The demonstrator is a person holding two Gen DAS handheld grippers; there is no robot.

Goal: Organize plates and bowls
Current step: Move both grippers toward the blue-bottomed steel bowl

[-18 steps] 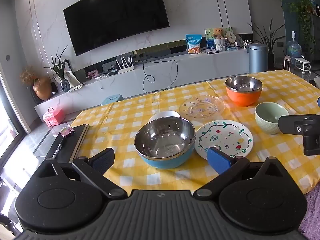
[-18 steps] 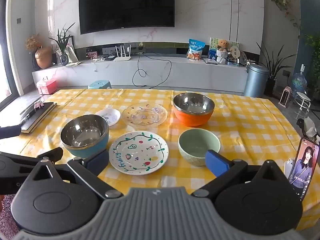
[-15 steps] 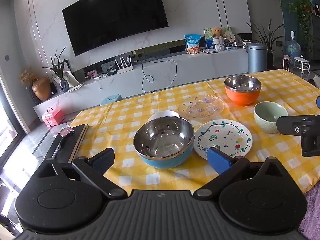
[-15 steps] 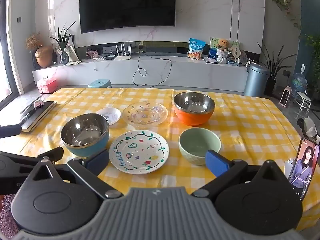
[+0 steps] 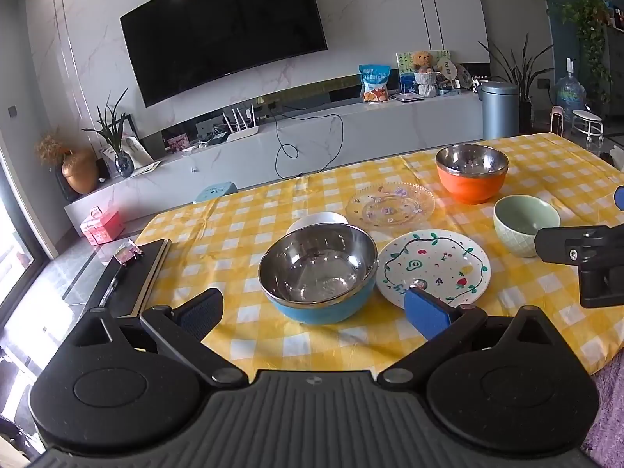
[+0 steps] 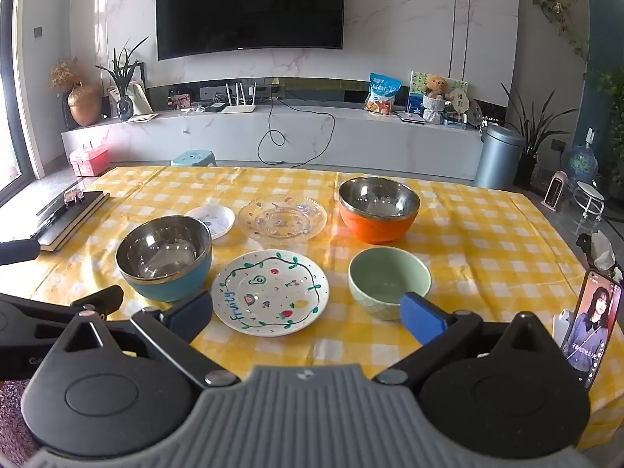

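Both grippers hang at the near edge, jaws spread and empty — the left gripper (image 5: 314, 308) faces the blue bowl (image 5: 318, 273), the right gripper (image 6: 306, 314) the painted plate (image 6: 270, 292). The dishes sit loosely spread on the checked table (image 6: 487, 226), none stacked, so sorting looks barely begun.

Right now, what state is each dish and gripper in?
blue bowl: upright, empty
orange bowl: upright, empty
green bowl: upright, empty
painted plate: flat, unstacked
glass plate: flat, unstacked
small white dish: flat
left gripper: open
right gripper: open
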